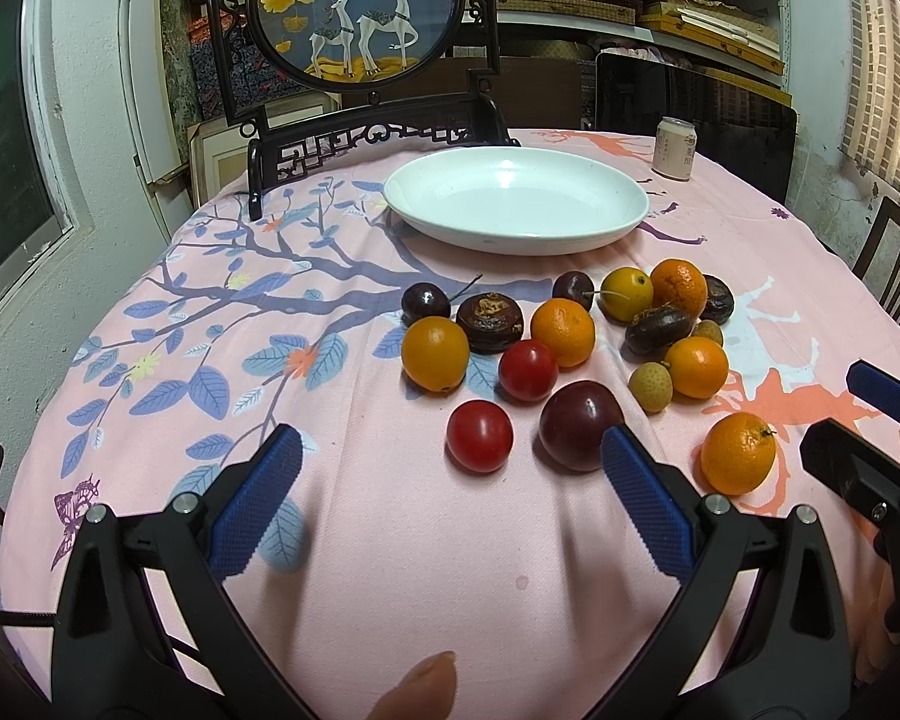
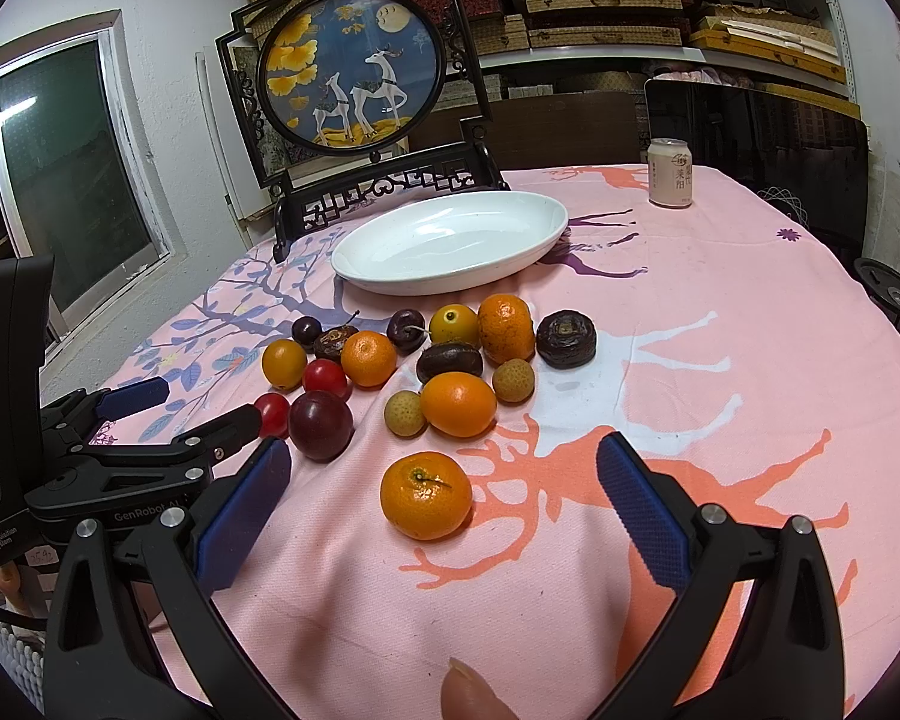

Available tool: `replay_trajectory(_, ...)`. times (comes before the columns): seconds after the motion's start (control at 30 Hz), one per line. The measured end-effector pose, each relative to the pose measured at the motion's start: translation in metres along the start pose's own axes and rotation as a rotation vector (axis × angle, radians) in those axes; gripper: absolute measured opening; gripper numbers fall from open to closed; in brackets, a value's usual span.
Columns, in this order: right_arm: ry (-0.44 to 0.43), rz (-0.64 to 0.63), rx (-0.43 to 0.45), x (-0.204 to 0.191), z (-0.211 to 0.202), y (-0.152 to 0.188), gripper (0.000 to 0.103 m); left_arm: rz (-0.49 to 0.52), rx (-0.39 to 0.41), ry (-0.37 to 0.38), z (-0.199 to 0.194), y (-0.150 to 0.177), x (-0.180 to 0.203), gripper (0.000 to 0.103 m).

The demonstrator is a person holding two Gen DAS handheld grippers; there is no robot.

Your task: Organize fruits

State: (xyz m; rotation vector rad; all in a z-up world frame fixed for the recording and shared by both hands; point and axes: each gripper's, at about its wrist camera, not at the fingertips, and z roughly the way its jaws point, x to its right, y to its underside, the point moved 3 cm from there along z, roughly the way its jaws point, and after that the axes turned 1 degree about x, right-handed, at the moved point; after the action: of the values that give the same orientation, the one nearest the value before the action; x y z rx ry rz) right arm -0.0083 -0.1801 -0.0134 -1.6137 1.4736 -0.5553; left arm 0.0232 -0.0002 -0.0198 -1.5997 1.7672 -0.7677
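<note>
Risk starts nearest the cameras. Right tool [image 2: 444,480] hangs wide open and holds nothing, with the lone mandarin [image 2: 426,504] lying on the cloth between and just ahead of its blue pads; a round fruit like that would likely roll away if one pad reached it first. Left tool [image 1: 450,468] is likewise spread wide and empty, a red cherry tomato [image 1: 480,436] and a dark plum [image 1: 581,425] lying just past its pads. These two sit near each other, so closing there could nudge the neighbour or pinch both at once, and too hard a squeeze might split the soft tomato.

Further out, the main cluster of fruits [image 2: 450,354] lies tightly packed, several touching, so pulling one loose could set others rolling across the pink tablecloth [image 2: 750,420] on the worktop. The two tools also work close together and could collide.

Beyond the cluster the white dish [image 2: 546,240] is empty; fruit dropped from height might bounce over its shallow rim. The can [image 2: 670,173] stands well apart.
</note>
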Motion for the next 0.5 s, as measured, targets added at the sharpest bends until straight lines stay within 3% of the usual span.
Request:
replay_trajectory(0.2,-0.009,0.016,-0.021,0.004,0.008,0.001,0.102,-0.01,-0.032,-0.003,0.007,0.003,0.004,0.101)
replay_trajectory(0.37,-0.009,0.03,-0.176,0.019,0.023,0.009,0.102,-0.024,-0.152,0.043,0.029,0.01,-0.006,0.101)
replay_trajectory(0.5,0.093,-0.087,-0.228,0.028,0.027,0.013,0.102,-0.027,-0.243,0.063,0.046,0.017,-0.011,0.101)
